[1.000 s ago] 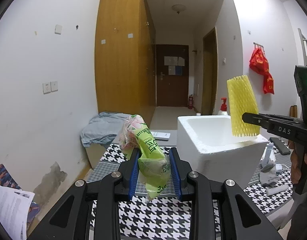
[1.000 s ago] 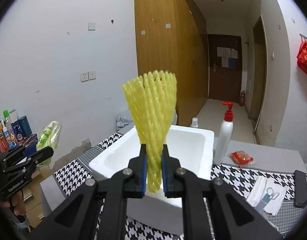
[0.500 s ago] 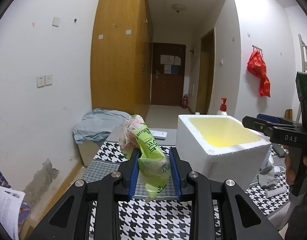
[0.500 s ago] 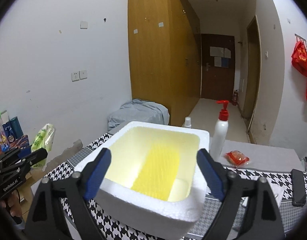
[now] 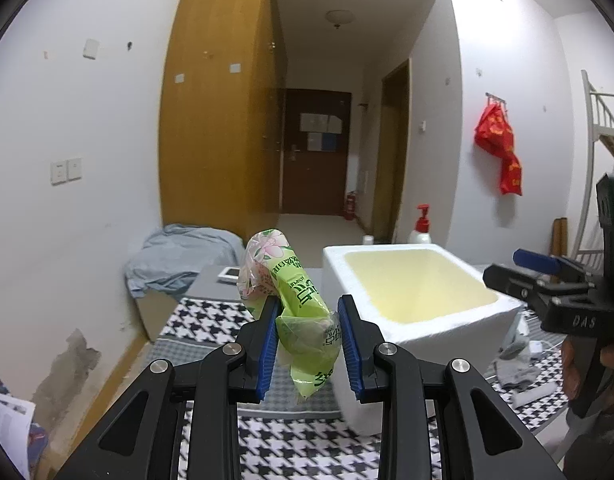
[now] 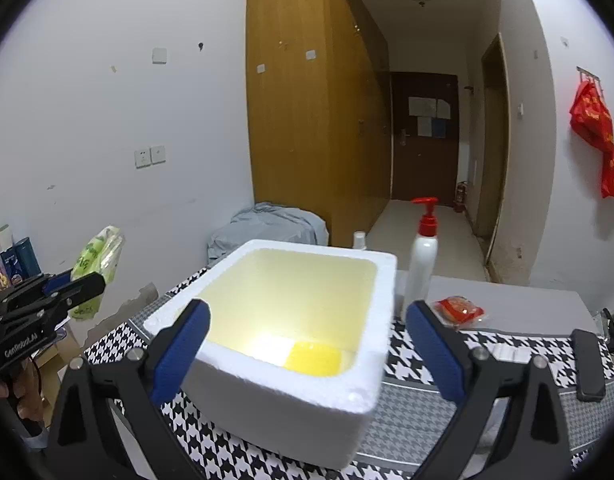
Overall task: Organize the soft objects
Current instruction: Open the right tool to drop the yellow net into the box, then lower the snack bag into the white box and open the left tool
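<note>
My left gripper [image 5: 307, 340] is shut on a green flowered tissue pack [image 5: 295, 292], held upright above the houndstooth table to the left of a white foam box [image 5: 387, 250]. The right wrist view shows the same pack [image 6: 95, 256] in the left gripper [image 6: 73, 284] at the far left. My right gripper [image 6: 307, 320] hovers over the near side of the foam box [image 6: 267, 384]. Its jaws are opening wide and nothing is between the pads. A yellow foam net [image 6: 315, 358] lies on the box floor. From the left wrist, the right gripper [image 5: 523, 276] hangs by the box's right rim.
A white pump bottle [image 6: 421, 264] with a red head and a small white bottle [image 6: 359, 240] stand behind the box. A red packet [image 6: 459, 310] and a black device [image 6: 587, 364] lie to the right. A grey cloth heap [image 6: 275, 220] sits beyond the table's left end.
The right gripper went from shut on the yellow net to wide open, and the net dropped into the foam box. The left gripper kept its hold on the pack.
</note>
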Motion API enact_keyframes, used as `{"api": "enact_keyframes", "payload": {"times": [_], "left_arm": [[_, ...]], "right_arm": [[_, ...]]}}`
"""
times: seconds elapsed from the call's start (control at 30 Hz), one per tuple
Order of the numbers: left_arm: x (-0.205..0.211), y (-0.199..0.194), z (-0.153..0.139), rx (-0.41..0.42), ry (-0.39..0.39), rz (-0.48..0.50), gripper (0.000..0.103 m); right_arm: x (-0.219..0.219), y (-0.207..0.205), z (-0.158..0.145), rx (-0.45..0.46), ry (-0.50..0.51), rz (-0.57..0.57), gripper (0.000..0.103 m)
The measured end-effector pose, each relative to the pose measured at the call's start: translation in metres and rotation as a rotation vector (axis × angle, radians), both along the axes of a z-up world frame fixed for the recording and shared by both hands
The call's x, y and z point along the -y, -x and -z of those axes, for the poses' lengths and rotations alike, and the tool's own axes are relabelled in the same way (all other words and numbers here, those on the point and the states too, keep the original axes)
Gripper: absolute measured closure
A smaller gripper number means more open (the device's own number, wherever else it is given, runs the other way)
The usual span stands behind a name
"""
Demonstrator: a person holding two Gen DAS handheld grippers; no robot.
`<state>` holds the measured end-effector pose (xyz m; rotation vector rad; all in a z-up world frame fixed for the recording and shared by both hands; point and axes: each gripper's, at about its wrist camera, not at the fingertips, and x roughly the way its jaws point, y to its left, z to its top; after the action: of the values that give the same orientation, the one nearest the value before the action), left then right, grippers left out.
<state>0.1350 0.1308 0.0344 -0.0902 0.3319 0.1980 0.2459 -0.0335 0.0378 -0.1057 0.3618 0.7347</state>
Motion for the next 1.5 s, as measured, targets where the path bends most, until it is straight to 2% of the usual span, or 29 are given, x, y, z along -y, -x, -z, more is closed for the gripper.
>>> {"api": "enact_keyframes", "payload": {"times": [0.67,1.1,1.5], "left_arm": [[0.04,-0.039,-0.025,0.015,-0.047,0.162,0.072],[0.067,-0.065,-0.023,-0.012,-0.043,0.258,0.072],[0.067,-0.088,-0.015,-0.057,-0.029,0.274,0.072]], "right_arm": [[0.066,0.012,0.003,0.011,-0.024,0.152,0.002],[0.1,0.018,0.012,0.003,-0.017,0.235,0.002],[0.111,0.019,0.023,-0.01,0.002,0.278,0.002]]}}
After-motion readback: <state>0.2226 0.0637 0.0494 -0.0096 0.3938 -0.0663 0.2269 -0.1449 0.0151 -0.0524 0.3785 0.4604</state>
